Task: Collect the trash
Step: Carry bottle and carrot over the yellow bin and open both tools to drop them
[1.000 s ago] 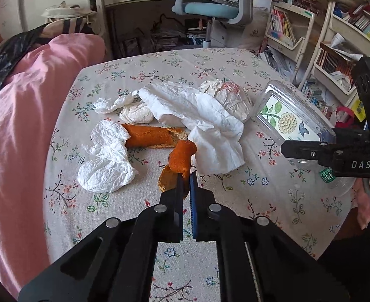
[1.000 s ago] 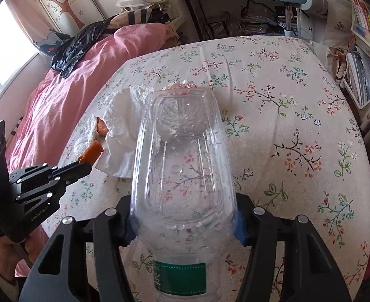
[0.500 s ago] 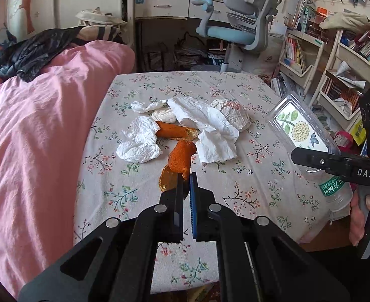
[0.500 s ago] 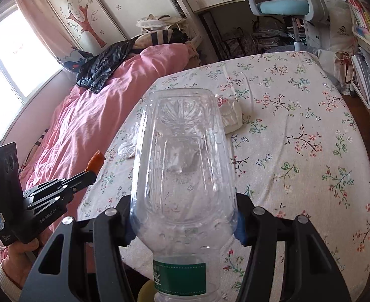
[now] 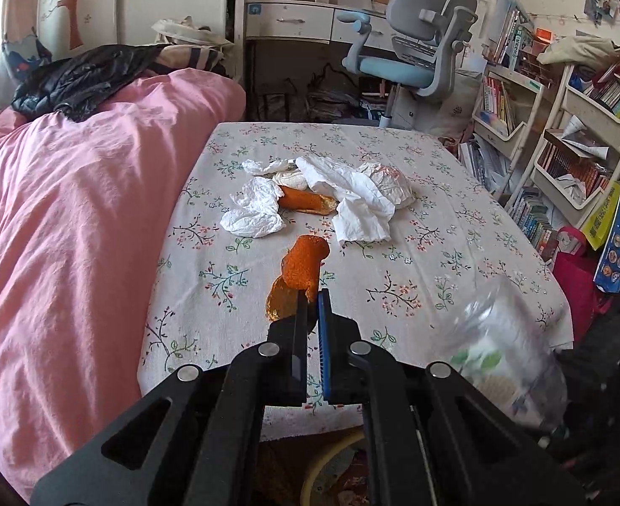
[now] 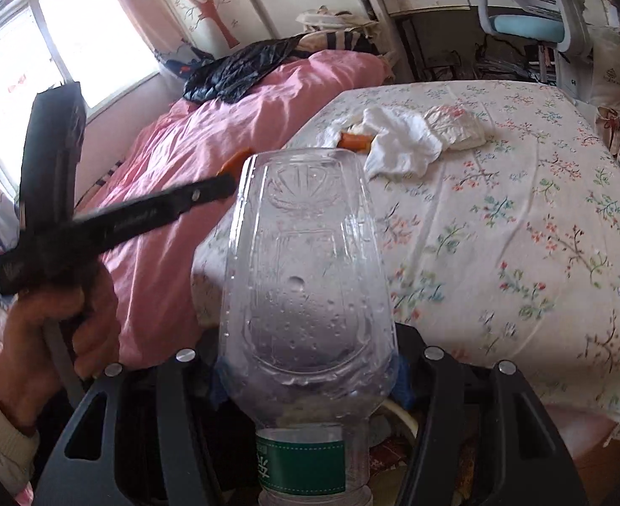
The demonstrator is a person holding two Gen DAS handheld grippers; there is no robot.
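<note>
Peel (image 5: 302,267) pinched in left gripper (image 5: 312,295); right gripper (image 6: 310,373) fingers clamp bottle (image 6: 305,278), its cap cut off.

Near edge clear, clutter sitting mid-table

I'm seeing bare floral tablecloth (image 5: 436,261) lying open along the near and right side; crumpled tissues (image 5: 253,211) and an orange peel (image 5: 305,200) are crowding the middle, the pink duvet (image 5: 69,211) is pressing against the left edge.

A bed (image 5: 78,194) under a pink quilt lies left of the floral-clothed table (image 5: 436,211). Far off stand a desk (image 5: 293,21) and blue chair (image 5: 411,63) — bookshelves (image 5: 562,135) crowd the right. Daylight pours through the window (image 6: 36,50).
</note>
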